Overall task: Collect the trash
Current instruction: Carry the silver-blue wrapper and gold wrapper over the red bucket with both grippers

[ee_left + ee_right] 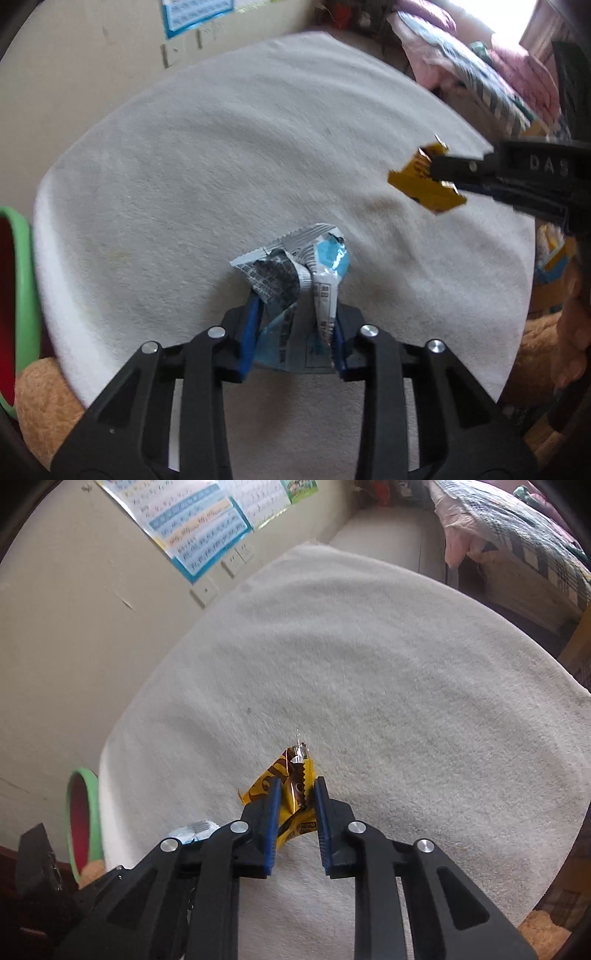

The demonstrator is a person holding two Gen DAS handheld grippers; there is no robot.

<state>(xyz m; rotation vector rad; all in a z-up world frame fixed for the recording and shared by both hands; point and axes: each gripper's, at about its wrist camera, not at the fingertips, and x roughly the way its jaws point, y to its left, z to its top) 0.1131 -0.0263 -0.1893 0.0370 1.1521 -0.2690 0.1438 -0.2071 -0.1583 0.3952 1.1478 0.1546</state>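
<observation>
Clamping a blue wrapper (295,273), the left gripper (295,328) sits nearer the green bin (26,295) than the right gripper (295,805), pinching a yellow wrapper (291,797).

Raised letters "DAS" legible on the black body of the right gripper (439,171), cut off at the frame edge. Print on the silver-blue wrapper (295,273), the yellow wrapper (291,801) and the wall posters (199,528) too blurred to read.
</observation>
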